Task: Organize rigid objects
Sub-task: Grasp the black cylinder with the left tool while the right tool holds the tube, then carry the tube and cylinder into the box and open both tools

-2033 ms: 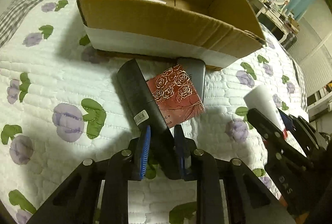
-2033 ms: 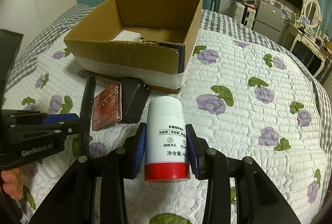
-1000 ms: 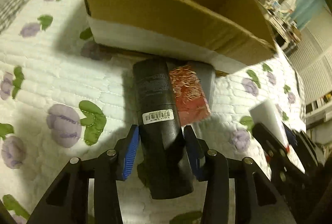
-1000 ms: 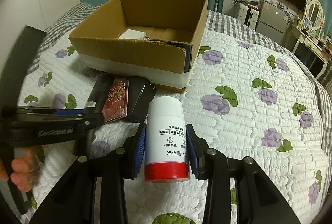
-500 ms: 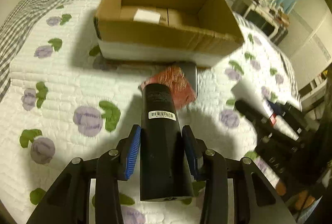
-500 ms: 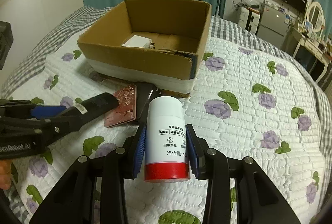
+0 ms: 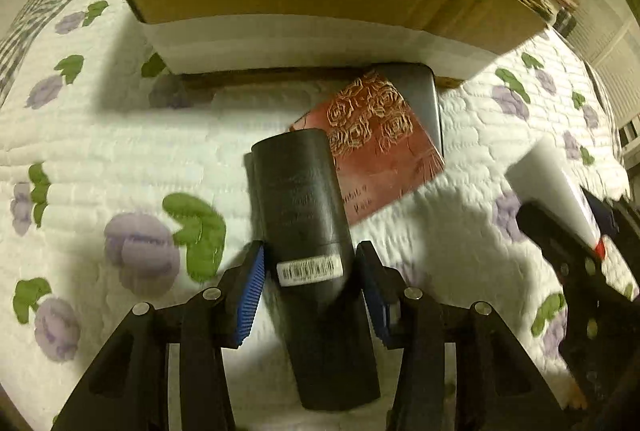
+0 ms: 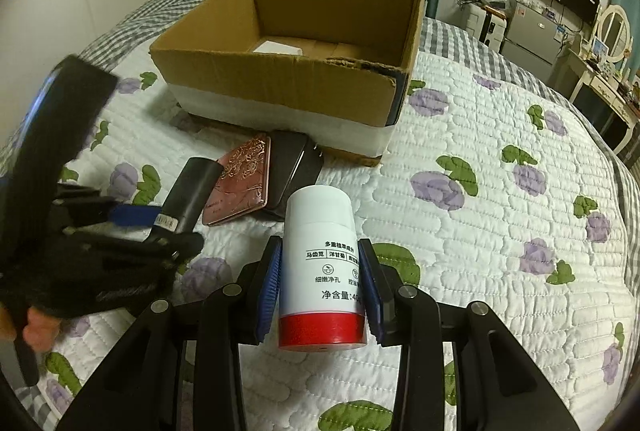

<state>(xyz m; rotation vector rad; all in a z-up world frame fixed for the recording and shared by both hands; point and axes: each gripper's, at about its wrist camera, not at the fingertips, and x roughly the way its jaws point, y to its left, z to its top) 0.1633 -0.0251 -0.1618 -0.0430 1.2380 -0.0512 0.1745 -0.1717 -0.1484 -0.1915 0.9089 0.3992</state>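
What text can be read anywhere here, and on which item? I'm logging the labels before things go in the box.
"多重植萃成分", "细嫩净孔", "净含量:40" (cut off by a pad): white bottle with red cap.
"马齿苋", "洋甘菊", a third box half hidden: same bottle.
Barcode sticker on the black tube: too blurred to read.
Gold lettering on the red rose-embossed case: blurred, unreadable.
Logo on the left gripper: blurred.

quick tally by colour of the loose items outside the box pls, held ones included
black: 1, the black tube between the left gripper's pads
white with red base: 1, the white bottle in the right gripper
red with gold roses: 1, the red case on the quilt
dark grey: 1, the grey case under it
total: 4
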